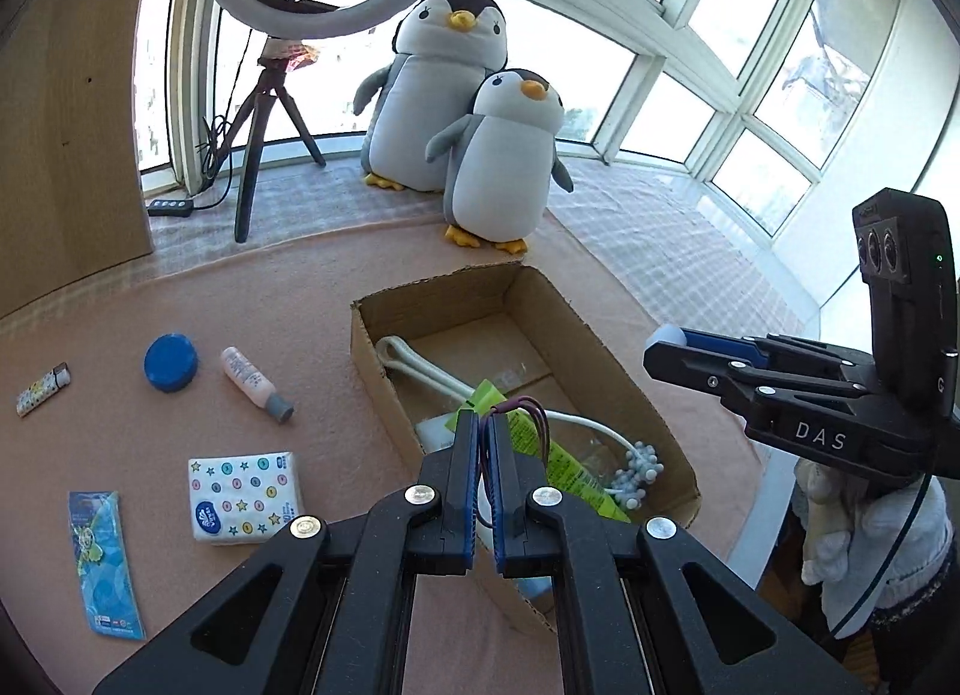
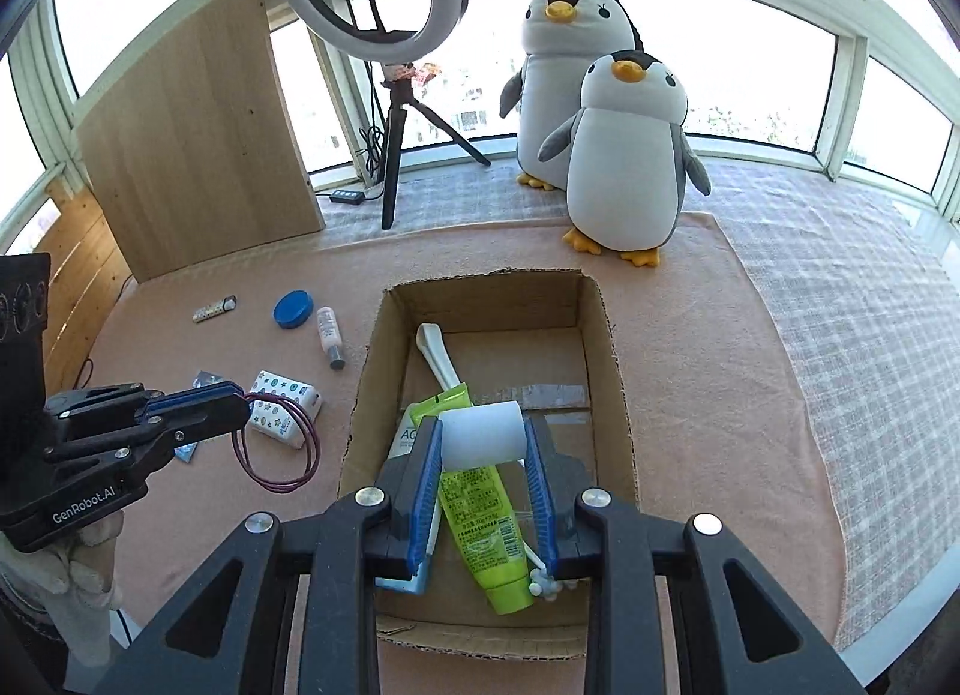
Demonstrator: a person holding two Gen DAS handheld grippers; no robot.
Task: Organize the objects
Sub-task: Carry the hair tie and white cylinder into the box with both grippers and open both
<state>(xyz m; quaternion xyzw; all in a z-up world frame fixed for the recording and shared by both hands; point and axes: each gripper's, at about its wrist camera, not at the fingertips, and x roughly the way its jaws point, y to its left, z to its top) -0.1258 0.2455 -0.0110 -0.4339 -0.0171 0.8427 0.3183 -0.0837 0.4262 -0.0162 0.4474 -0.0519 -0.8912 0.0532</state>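
Note:
My left gripper (image 1: 482, 419) is shut on thin maroon hair ties (image 1: 522, 400) and hangs above the near-left side of an open cardboard box (image 1: 372, 359). From the right wrist view, the left gripper (image 2: 237, 401) sits left of the box (image 2: 618, 365) with the hair ties (image 2: 314, 443) dangling below it. The right gripper (image 2: 483, 425) is shut on a white cylinder (image 2: 480, 434) above the box. Its tip (image 1: 660, 344) and the cylinder (image 1: 667, 333) also show at the right. A green tube (image 2: 480, 515), a white spoon-shaped tool (image 2: 438, 359) and a white beaded massager (image 1: 636, 467) lie in the box.
On the pink mat left of the box lie a blue lid (image 1: 171, 362), a small bottle (image 1: 252, 374), a lighter (image 1: 42, 389), a tissue pack (image 1: 243, 497) and a blue packet (image 1: 105, 563). Two plush penguins (image 1: 498, 155), a ring-light tripod (image 1: 264, 113) and a wooden board (image 2: 198, 137) stand behind.

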